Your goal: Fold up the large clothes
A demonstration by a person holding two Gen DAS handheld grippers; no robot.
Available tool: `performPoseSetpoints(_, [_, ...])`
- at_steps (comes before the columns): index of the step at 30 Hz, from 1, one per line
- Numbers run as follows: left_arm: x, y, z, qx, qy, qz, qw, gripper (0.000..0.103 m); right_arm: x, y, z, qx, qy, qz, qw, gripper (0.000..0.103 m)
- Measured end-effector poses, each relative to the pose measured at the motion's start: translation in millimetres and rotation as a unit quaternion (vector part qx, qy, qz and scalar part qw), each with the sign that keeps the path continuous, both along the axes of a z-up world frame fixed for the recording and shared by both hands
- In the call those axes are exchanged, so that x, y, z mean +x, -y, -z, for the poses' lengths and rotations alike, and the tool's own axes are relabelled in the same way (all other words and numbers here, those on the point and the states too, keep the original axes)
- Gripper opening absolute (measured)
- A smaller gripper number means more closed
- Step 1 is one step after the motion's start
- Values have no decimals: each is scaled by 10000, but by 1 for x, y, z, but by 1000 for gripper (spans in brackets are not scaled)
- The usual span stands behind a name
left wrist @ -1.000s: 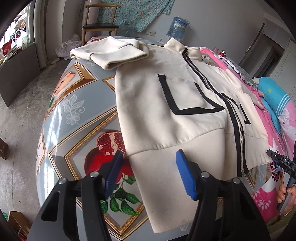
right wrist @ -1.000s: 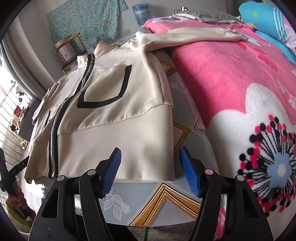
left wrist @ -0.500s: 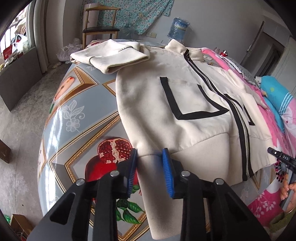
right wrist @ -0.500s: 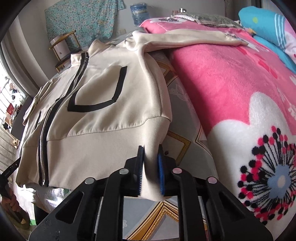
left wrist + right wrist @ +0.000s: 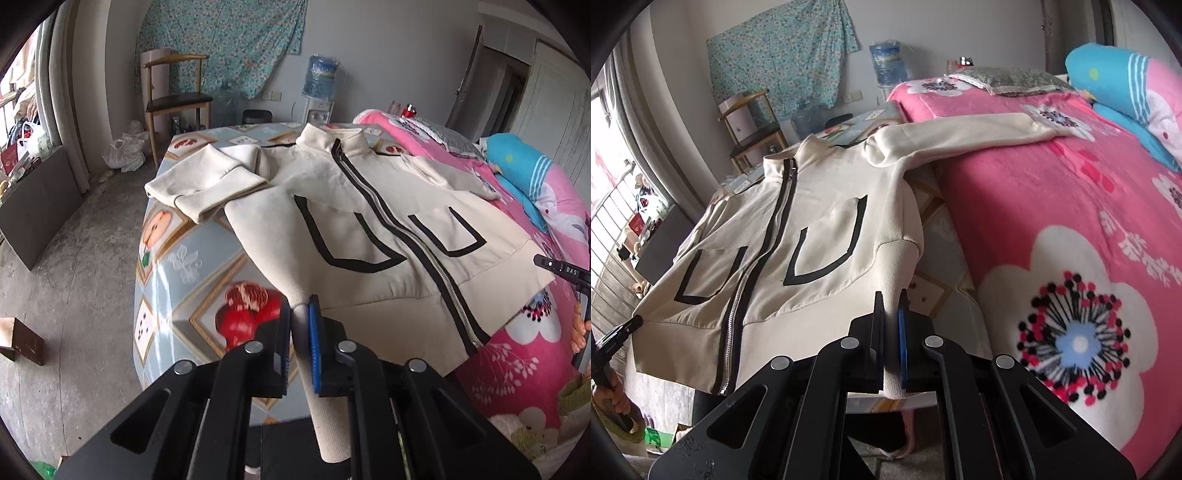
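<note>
1. While the cream jacket [image 5: 369,206] lies zipped on the patterned table [image 5: 177,258], the left gripper [image 5: 297,332] has just closed, pinching its hem corner.
2. Right gripper [image 5: 892,332] likewise pinches the opposite corner, seemingly lifted.

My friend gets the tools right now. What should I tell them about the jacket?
Left tool: jaws just closed, shut on the jacket's bottom hem corner.
Right tool: jaws just closed, shut on the other hem corner.
Jacket: cream, zipped, front up on the patterned table, hem raised. One sleeve is bunched on the table, the other sleeve stretches onto the pink blanket.
Done: both corners gripped.
Left: every fold, sleeves included.
</note>
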State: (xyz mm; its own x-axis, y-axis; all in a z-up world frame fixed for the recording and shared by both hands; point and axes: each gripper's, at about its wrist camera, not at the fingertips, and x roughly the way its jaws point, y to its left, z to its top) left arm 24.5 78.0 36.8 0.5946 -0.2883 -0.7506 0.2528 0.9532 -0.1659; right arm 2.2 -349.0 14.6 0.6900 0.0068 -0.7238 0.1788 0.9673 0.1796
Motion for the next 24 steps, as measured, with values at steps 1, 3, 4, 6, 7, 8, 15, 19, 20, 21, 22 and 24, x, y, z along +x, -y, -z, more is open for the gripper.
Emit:
performPoseSetpoints(1, [-9, -1, 6, 30, -124, 3, 9999, 8, -6, 2, 4, 6, -70, 52, 10000, 6])
performPoseSetpoints(3, [-19, -4, 24, 33, -436, -62, 9990, 9, -15, 5, 19, 64, -278, 173, 9994, 6])
performPoseSetpoints(4, [-21, -6, 36, -15, -631, -110, 9979, 9, -15, 8, 30, 108, -428, 227, 9988, 6])
performPoseSetpoints(6, [-20, -8, 58, -64, -934, -166, 9955, 10, -12, 10, 52, 72, -732, 357, 9967, 7])
performPoseSetpoints(7, [-20, -8, 65, -36, -1023, -164, 9946, 12, -10, 11, 60, 29, -855, 411, 9955, 11])
performPoseSetpoints(8, [-18, -9, 69, 21, -1054, -195, 9942, 17, -6, 11, 64, -68, -955, 495, 9942, 16])
performPoseSetpoints(15, [-11, -30, 31, 320, -331, -316, 9984, 37, 6, 4, 21, -642, -493, 495, 9955, 53])
performPoseSetpoints(19, [20, -34, 13, 464, -19, -418, 9980, 43, 40, -26, 3, -567, -255, -109, 9980, 58])
performPoseSetpoints(20, [29, -32, 9, 543, 98, -407, 9976, 49, 53, -39, 1, -505, -203, -349, 9979, 62])
performPoseSetpoints(21, [39, -29, 6, 641, 216, -374, 9970, 52, 61, -51, -1, -444, -159, -539, 9974, 63])
performPoseSetpoints(22, [49, -25, 5, 748, 309, -325, 9962, 58, 75, -66, -2, -349, -113, -776, 9963, 66])
performPoseSetpoints(24, [74, -15, 9, 1007, 387, -200, 9940, 62, 100, -91, -1, -89, -71, -1212, 9926, 69])
